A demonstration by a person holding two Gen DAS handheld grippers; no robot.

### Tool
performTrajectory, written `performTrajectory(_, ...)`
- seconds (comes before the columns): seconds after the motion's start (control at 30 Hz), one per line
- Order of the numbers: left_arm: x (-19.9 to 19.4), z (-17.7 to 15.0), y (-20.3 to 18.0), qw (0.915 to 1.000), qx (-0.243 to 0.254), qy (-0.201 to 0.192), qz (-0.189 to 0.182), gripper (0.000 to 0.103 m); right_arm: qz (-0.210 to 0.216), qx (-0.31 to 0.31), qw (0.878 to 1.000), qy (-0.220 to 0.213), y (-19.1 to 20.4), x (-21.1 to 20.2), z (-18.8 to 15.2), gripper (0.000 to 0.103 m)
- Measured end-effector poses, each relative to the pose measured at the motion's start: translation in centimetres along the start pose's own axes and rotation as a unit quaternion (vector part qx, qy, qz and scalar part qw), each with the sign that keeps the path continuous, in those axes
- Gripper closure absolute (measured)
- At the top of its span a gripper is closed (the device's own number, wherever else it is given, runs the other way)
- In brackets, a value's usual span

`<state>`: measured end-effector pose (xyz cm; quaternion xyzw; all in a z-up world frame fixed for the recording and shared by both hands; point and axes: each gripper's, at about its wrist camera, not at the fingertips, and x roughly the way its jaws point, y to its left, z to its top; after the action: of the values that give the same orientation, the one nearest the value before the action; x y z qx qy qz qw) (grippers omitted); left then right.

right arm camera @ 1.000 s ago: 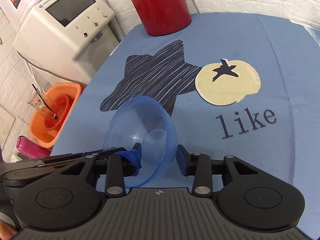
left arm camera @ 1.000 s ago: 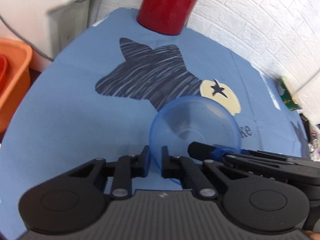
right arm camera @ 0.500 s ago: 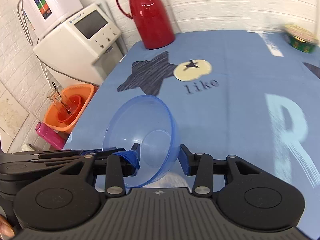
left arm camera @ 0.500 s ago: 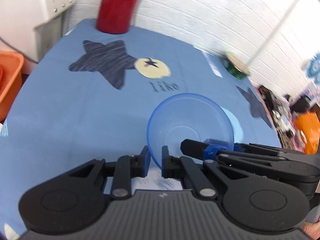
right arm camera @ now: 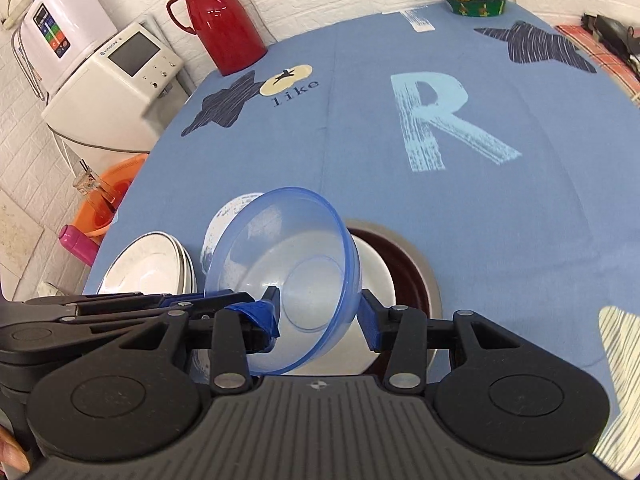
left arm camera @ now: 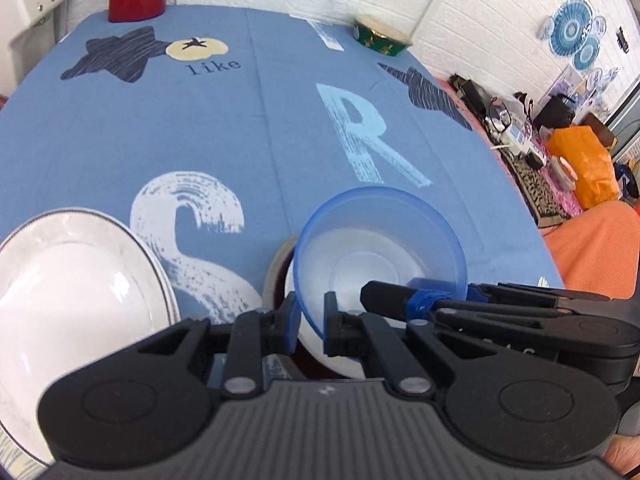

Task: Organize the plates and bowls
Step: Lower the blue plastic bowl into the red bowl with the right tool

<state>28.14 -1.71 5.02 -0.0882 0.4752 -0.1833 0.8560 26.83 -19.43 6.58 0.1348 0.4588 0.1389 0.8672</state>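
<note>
Left wrist view first, and the translucent blue bowl [left arm camera: 380,256] is right there in the air, tipped so its mouth faces away from the cameras, its near rim pinched between the narrowed fingers of the left gripper [left arm camera: 311,320]. Over from the right comes the right gripper [right arm camera: 320,312], and look at that: its jaws straddle the bowl wide, one blue-taped finger inside the wall, the other outside and seemingly just clear of it, so whether it truly grips I cannot tell. Now the relation that matters: directly beneath the blue bowl sits a white bowl [right arm camera: 376,276] nested in a dark red bowl [right arm camera: 412,276] with a pale rim, on the blue tablecloth [left arm camera: 160,128]. So the target lies straight down, barely ahead of both grippers. Off to the left, a stack of white plates [left arm camera: 72,280] stands apart. My read: level the bowl, lower it squarely, and it should nest; tilted like this, the rim could catch the white bowl's edge.
</note>
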Motion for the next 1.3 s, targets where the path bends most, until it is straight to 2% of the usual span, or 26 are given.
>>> performTrajectory(0.17,-0.3,-0.6,-0.6,0.9997,0.017,-0.01,0.015,0.103,0.016,0.01,1.0,-0.003,-0.8,-0.3,-1.0,0.075)
performTrajectory(0.33,-0.1,-0.3,-0.7,0.9998,0.017,-0.003,0.009,0.101,0.029,0.04,0.999,-0.004,-1.8,-0.7,-1.3,0.077)
performTrajectory(0.4,-0.1,0.0,-0.4,0.9999,0.008,-0.005,0.005,0.086,0.034,0.057,0.998,-0.006,-2.1,-1.0,-1.3,0.076)
performTrajectory(0.43,-0.2,0.0,-0.2,0.9998,0.005,-0.006,0.017,0.076,0.034,0.06,0.998,-0.006,-2.2,-1.1,-1.3,0.076)
performTrajectory(0.47,-0.2,0.1,-0.1,0.9995,0.002,-0.008,0.032,0.059,0.034,0.062,0.997,-0.009,-2.3,-1.2,-1.2,0.075)
performTrajectory(0.5,-0.2,0.1,0.2,0.9992,0.002,-0.014,0.036,0.05,0.033,0.06,0.998,-0.011,-2.3,-1.4,-1.2,0.075)
performTrajectory(0.67,-0.8,0.1,1.6,0.9995,-0.026,-0.018,0.008,0.035,0.016,0.036,0.999,-0.024,-2.1,-2.2,-1.3,0.074)
performTrajectory(0.77,-1.4,0.1,1.5,0.9994,-0.02,-0.029,0.007,0.035,-0.011,0.017,0.999,-0.039,-2.0,-2.9,-1.6,0.074)
performTrajectory(0.87,-1.8,0.1,1.1,0.9993,-0.01,-0.036,0.006,0.035,0.0,0.033,0.998,-0.051,-2.7,-3.7,-2.1,0.073)
performTrajectory(1.03,-2.2,-0.4,0.3,0.9991,0.004,-0.042,0.0,0.034,-0.016,0.035,0.998,-0.053,-3.5,-3.3,-2.6,0.072)
performTrajectory(1.13,-2.2,-0.5,0.1,0.9991,0.008,-0.041,-0.001,0.034,-0.005,0.056,0.998,-0.042,-4.2,-2.8,-2.4,0.072)
performTrajectory(1.3,-2.8,-0.2,0.7,0.9988,-0.004,-0.049,0.0,0.034,0.022,0.076,0.994,-0.069,-4.5,-4.4,-2.0,0.072)
